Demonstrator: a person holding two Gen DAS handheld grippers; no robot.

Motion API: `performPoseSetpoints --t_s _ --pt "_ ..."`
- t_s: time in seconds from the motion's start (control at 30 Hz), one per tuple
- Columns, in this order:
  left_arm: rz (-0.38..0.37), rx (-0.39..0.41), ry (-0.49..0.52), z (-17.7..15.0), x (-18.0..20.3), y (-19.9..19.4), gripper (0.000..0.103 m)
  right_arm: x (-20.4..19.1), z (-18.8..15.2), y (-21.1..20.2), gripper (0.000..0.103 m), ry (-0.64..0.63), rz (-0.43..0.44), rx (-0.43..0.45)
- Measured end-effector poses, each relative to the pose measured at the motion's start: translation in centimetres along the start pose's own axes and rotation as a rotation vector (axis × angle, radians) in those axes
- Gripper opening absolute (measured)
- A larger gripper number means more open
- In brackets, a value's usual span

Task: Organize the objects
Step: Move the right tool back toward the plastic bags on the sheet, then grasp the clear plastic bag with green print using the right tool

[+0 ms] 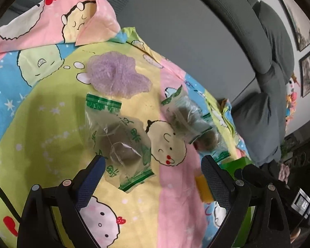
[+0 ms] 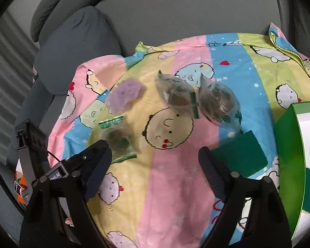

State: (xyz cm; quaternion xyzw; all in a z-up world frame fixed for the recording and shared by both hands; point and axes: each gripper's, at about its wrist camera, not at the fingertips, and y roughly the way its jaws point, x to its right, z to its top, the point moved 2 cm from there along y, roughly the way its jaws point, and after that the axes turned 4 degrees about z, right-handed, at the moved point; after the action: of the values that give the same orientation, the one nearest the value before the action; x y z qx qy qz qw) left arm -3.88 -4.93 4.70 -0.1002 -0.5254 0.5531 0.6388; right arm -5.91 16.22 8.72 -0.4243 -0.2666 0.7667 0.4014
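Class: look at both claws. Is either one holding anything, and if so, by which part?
Nothing is held. The left claw and right claw both stand open above the sheet, with no bag between their pads.

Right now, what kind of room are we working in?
Probably a living room at home. A cartoon sheet is spread over a grey sofa with cushions, and framed pictures hang on the wall.
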Motion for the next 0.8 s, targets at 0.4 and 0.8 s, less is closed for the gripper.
performPoseSetpoints --t_s 0.4,0.8 --pt "0.055 -0.003 -0.009 -0.2 -1.0 -1.1 0.094 1.5 0.4 1.8 0.063 0.040 0.035 -0.038" --pt "0.148 -0.100 -0.015 -0.2 -3.0 -0.3 0.094 -5.0 2.0 8.5 0.078 -0.001 0.205 -0.172"
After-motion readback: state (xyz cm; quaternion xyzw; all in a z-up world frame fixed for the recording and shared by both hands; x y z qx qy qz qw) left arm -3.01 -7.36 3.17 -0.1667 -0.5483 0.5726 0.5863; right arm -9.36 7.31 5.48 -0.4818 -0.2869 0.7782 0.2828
